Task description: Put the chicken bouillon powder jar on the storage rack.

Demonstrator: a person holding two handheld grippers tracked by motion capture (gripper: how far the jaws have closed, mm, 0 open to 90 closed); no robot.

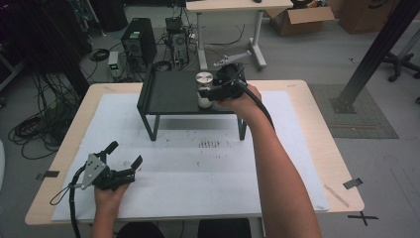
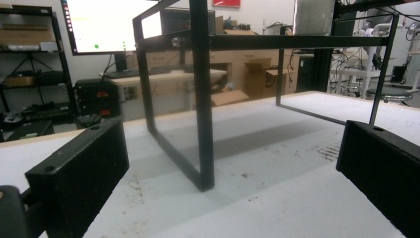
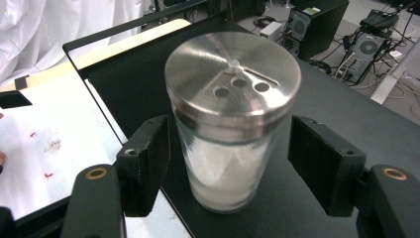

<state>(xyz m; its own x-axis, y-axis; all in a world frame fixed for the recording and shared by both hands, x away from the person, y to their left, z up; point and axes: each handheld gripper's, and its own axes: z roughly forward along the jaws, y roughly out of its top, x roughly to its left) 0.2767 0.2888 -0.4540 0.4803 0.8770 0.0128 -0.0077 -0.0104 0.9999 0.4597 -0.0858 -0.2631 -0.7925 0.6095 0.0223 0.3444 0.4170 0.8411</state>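
Both right claw (image 3: pixel 228 168) pads flank upright shaker (image 3: pixel 230 124), seemingly apart.

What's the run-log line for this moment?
right gripper: open around shaker, pads clear | shaker: upright on black stand | left gripper: open, empty, low over table

Glass shaker (image 3: pixel 225 163), brushed-metal lid (image 3: pixel 233 74), on matt shelf (image 3: pixel 322 94).

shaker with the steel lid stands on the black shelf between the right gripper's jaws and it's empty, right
Not empty. The right gripper view shows white powder inside the glass shaker, filling much of the jar. The rest holds: it stands on the black shelf between the jaws of the right gripper, which stand a little clear of the glass on both sides.
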